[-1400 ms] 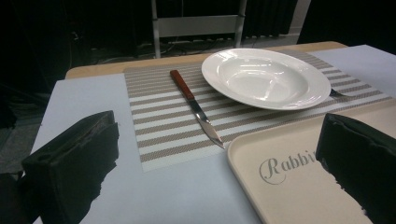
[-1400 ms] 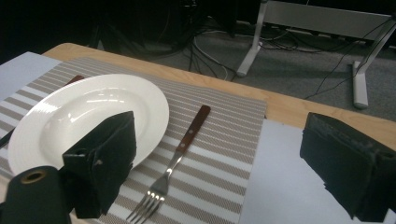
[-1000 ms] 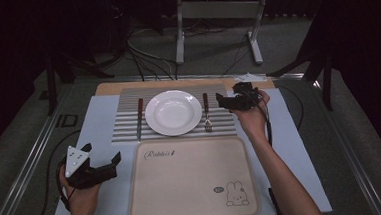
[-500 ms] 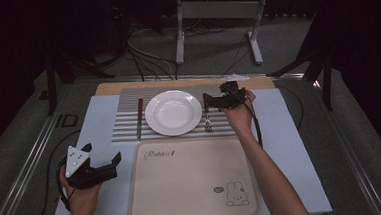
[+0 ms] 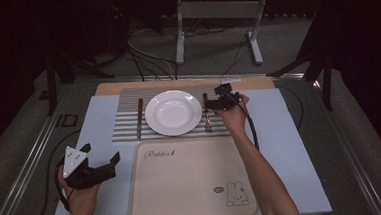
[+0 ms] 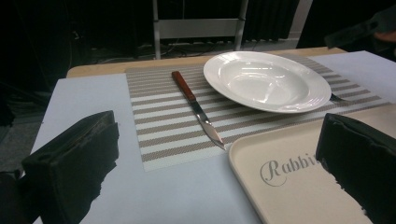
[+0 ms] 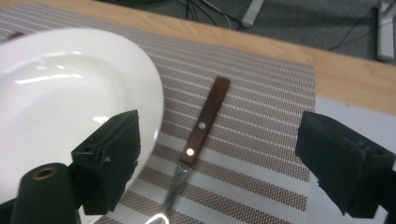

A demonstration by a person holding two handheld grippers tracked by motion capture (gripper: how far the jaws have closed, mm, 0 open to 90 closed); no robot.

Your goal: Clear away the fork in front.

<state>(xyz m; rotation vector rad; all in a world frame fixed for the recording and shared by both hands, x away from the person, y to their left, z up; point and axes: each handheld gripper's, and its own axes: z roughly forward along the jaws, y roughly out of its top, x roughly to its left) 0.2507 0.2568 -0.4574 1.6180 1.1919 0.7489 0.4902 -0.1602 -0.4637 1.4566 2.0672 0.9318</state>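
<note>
one plate [image 5: 173,112], one knife [image 5: 139,118] and one fork [image 5: 207,117] lie on the striped mat [image 5: 124,126], one beige tray [image 5: 193,180] just below. the right gripper [image 5: 207,105] hovers over the fork, jaws wide (lately narrowing a touch), nothing between them. the right gripper view shows the fork's two rivets. the left gripper [image 5: 101,159], jaws apart, holds nothing beside the tray.

My right gripper view cuts off the fork's [image 7: 198,135] tines at bottom centre; the plate [image 7: 56,107] runs off left.
</note>
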